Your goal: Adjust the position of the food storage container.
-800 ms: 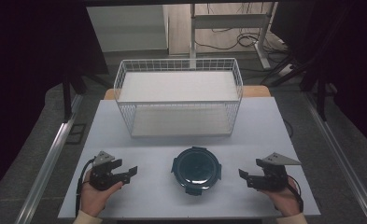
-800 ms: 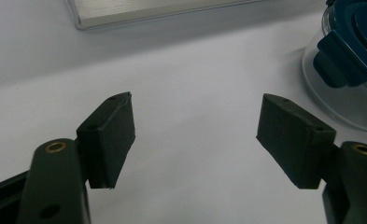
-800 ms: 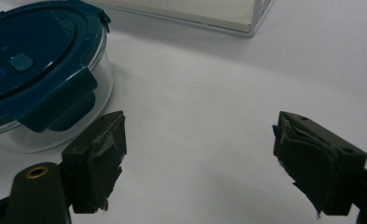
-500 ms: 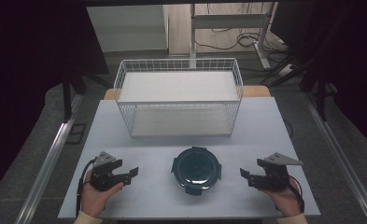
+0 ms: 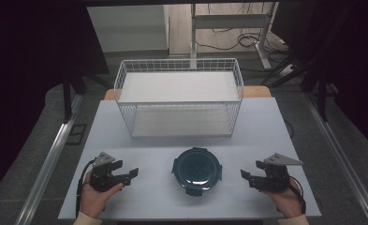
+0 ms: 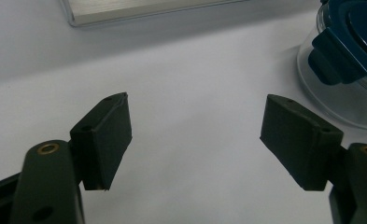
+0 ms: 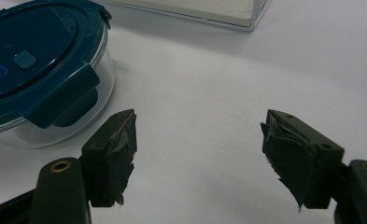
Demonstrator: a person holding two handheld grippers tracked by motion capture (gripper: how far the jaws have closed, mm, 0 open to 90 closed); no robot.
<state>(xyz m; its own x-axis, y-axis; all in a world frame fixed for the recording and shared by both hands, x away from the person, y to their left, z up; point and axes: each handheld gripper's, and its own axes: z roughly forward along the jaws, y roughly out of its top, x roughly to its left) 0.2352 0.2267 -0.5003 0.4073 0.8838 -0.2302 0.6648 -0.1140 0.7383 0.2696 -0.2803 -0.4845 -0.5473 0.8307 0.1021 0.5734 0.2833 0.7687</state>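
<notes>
A round clear glass container with a dark blue clip-on lid (image 5: pixel 197 169) sits on the white surface (image 5: pixel 266 126), between the two tools and apart from both. The left tool (image 5: pixel 131 174) rests low over the surface in the person's left hand (image 5: pixel 93 199), its jaws pointing inward toward the container. In the left gripper view the left tool (image 6: pixel 195 135) has its two black jaws spread wide with only bare white surface between them; the container (image 6: pixel 344 60) stands ahead and to the right of the right-hand jaw, not touching it, with one blue lid clip facing the tool.

The right tool (image 5: pixel 244 176) is held in the person's right hand (image 5: pixel 287 201), also low over the surface and pointing inward at the container from the other side. In the right gripper view the right tool (image 7: pixel 197 140) is likewise wide apart and holds nothing; the pads (image 7: pixel 120 149) on its jaws look torn and ragged at the edges. The container (image 7: pixel 36 74) lies ahead and to the left of the left-hand jaw, close but with a gap, its lid showing a small square button and a faint ring mark.

Beyond the container, farther from both tools, a white wire basket with a flat white bottom (image 5: pixel 180 96) stands on the surface. Each tool carries a grey three-cornered plate on top.
</notes>
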